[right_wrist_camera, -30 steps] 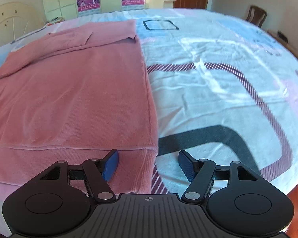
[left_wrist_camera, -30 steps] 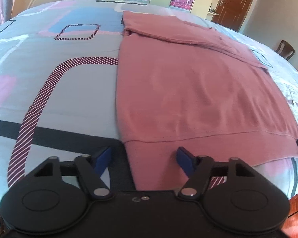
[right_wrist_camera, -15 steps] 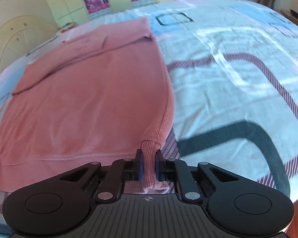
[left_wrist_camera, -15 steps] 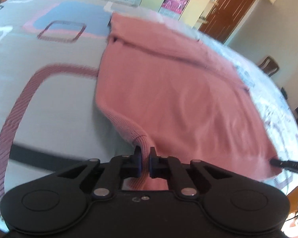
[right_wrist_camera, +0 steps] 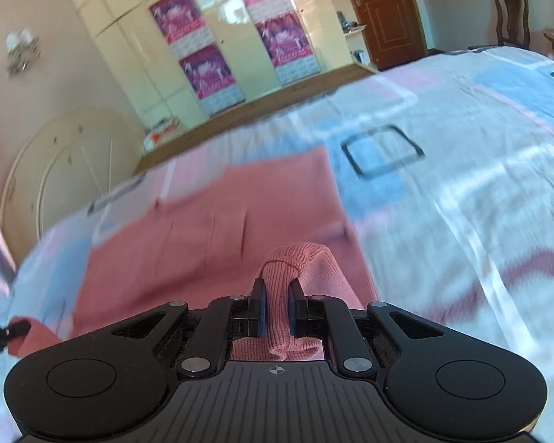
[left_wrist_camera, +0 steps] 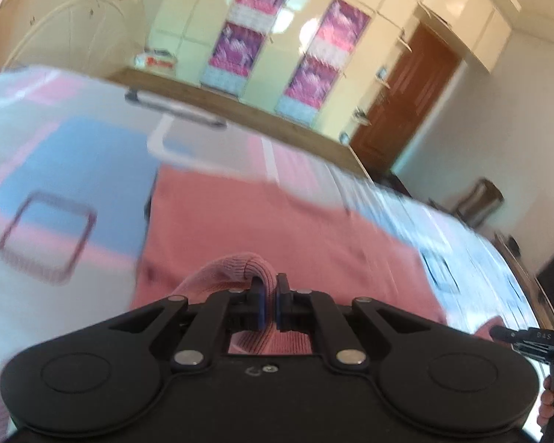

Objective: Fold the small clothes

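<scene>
A pink knit sweater (left_wrist_camera: 277,229) lies on a bed with a patterned sheet. My left gripper (left_wrist_camera: 269,297) is shut on the sweater's left hem corner, with the ribbed cloth bunched over the jaws. My right gripper (right_wrist_camera: 276,297) is shut on the right hem corner of the sweater (right_wrist_camera: 221,229). Both corners are lifted and carried over the sweater toward its far end. The right gripper's tip shows at the right edge of the left wrist view (left_wrist_camera: 498,332). The near part of the sweater is hidden under the grippers.
The bed sheet (right_wrist_camera: 461,184) has pale blue, pink and striped shapes. A cream headboard (right_wrist_camera: 55,170) stands at the left. Wardrobes with purple posters (left_wrist_camera: 314,55), a brown door (right_wrist_camera: 384,11) and a wooden chair (right_wrist_camera: 509,14) line the far walls.
Both grippers closed on the hem corners, lifted them and swept forward over the sweater. The views now tilt up toward the far wall.
</scene>
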